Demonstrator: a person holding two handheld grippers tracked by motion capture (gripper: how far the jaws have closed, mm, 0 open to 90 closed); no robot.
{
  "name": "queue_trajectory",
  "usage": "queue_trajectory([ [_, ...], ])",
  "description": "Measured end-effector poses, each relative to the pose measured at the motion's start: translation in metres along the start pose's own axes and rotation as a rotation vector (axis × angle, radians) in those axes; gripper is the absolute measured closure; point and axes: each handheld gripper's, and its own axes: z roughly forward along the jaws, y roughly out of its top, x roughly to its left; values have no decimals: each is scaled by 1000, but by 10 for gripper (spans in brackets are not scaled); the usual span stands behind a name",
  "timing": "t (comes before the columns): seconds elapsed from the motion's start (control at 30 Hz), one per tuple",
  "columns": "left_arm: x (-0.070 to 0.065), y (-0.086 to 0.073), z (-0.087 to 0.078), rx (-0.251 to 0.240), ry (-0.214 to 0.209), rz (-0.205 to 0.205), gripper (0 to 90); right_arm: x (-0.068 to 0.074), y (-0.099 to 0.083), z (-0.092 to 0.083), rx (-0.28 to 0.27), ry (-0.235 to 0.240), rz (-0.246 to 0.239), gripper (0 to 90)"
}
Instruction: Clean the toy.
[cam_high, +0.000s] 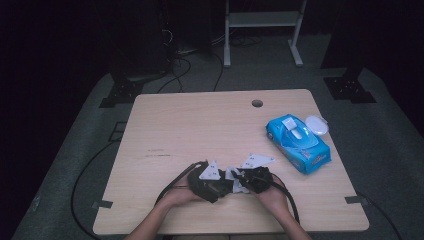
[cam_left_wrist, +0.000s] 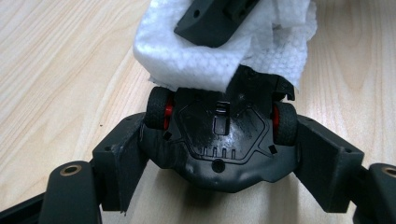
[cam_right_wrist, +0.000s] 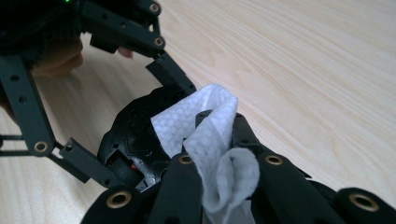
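The left gripper (cam_left_wrist: 219, 154) has its fingers (cam_left_wrist: 119, 158) clamped on the sides of a black toy car (cam_left_wrist: 219, 140), which is turned belly-up just above the near middle of the table (cam_high: 190, 125). The right gripper (cam_right_wrist: 219, 186) has its fingers (cam_right_wrist: 180, 186) pressed together on a folded white wipe (cam_right_wrist: 205, 135), and the wipe lies against the car's underside by the red-hubbed wheels (cam_left_wrist: 159, 109).

The step in hand looks like wiping the car clean. To do it well, the left grip should stay firm and level so the car does not twist out when the wipe drags across it. The wipe is best moved in short strokes along the underside, keeping the cloth, not the hard fingers, on the plastic. The wheel wells may catch the cloth; whether it already snags there is hard to tell. The blue wipe pack (cam_high: 298, 143) sits open to the right, near enough for a fresh sheet.
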Motion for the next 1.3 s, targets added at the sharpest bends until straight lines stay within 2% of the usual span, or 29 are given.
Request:
queue_trajectory([
  [0.07,0,-1,0,-4,-1,-6,238,0,1,0,5,-1,-6,840],
  [0.23,2,-1,-1,-10,-3,-14,238,-9,-1,-4,7,-24,48,841],
  [0.27,2,-1,0,-4,-3,-7,238,-7,-1,-3,5,-23,39,841],
  [0.37,2,-1,0,-4,-4,-7,238,4,1,2,-8,37,24,841],
  [0.43,2,-2,-1,-8,-2,-13,238,11,4,5,6,24,-38,841],
  [0.53,3,-3,-3,-2,1,-12,238,6,4,4,4,11,-20,841],
  [0.57,4,-3,-3,-4,-2,-15,238,-8,0,-1,2,-26,28,841],
  [0.67,3,-1,-1,-1,-1,-9,238,-19,-3,-6,-3,-48,79,842],
  [0.77,3,-1,-1,-3,-3,-12,238,-9,1,1,-7,-33,53,841],
  [0.83,3,-1,-1,1,0,-8,238,1,6,8,-5,-11,20,842],
  [0.9,3,-1,-1,0,-1,-11,238,5,10,12,7,-10,-12,842],
  [1.0,4,-2,-2,-2,-2,-12,238,-3,9,9,9,-26,2,842],
  [1.1,5,-2,-1,-10,-7,-25,238,-18,2,0,3,-68,54,842],
  [1.17,4,-1,-1,-7,-5,-20,238,-19,1,-2,0,-73,71,842],
  [1.2,4,-1,-1,-7,-5,-20,238,-19,1,-2,0,-73,71,842],
  [1.3,4,-2,-2,1,-1,-11,238,-4,7,8,-6,-1,24,841],
])
